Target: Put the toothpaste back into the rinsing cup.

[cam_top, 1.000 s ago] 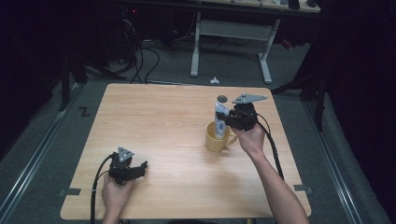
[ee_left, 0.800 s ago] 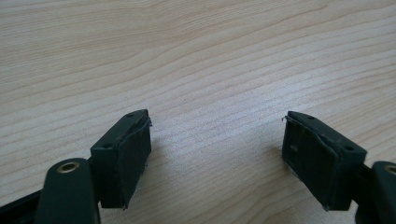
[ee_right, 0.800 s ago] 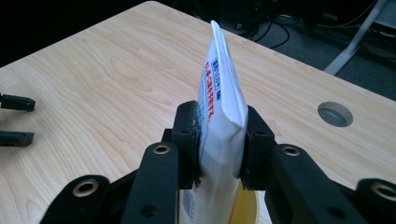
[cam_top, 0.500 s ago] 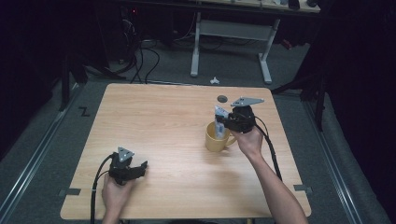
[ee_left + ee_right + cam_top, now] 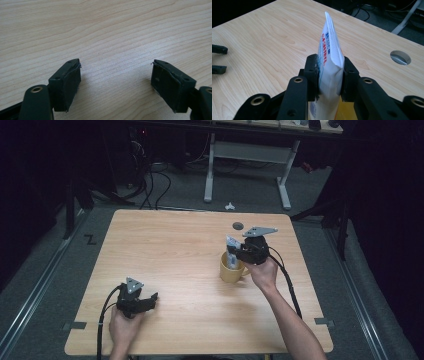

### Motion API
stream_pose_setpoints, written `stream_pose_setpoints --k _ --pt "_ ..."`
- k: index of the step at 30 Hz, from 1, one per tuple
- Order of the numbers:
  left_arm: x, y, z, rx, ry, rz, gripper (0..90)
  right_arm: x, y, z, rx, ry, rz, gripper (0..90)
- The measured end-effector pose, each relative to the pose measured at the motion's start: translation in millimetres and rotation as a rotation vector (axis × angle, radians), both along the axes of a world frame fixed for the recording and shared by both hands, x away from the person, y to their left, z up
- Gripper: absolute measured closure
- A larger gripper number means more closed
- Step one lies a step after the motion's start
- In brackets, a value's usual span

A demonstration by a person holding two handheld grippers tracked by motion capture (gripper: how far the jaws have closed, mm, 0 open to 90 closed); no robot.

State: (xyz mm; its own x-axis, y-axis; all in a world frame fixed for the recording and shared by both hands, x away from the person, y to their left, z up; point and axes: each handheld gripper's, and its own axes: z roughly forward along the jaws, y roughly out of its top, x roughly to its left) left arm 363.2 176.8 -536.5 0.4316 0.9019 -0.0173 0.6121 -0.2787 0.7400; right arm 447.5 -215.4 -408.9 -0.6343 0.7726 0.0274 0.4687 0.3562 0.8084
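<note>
A yellow mug (image 5: 231, 269) stands right of the table's middle. My right gripper (image 5: 236, 252) is shut on a white tube with blue and red print (image 5: 329, 62), held upright with its lower end inside the mug (image 5: 347, 113); the tube (image 5: 231, 251) sticks up above the rim. My left gripper (image 5: 148, 301) rests low on the wood at the near left, a hand on it. Its jaws stand wide apart over bare wood (image 5: 115, 75) with nothing between them.
The wooden table (image 5: 165, 250) has a round cable hole (image 5: 238, 225) near its far edge, also seen as the hole (image 5: 400, 57) right of the tube. Cables trail from both grippers toward the near edge. Beyond the table are desk legs and cables on the floor.
The tube and my right gripper have sunk a little lower into the mug. The left gripper has stayed put.
</note>
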Motion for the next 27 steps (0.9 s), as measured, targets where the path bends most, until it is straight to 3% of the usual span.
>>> stream_pose_setpoints --k 27 --pt "0.0 0.0 0.0 0.0 0.0 0.0 24.0 0.0 4.1 -7.2 -0.032 0.009 0.002 71.5"
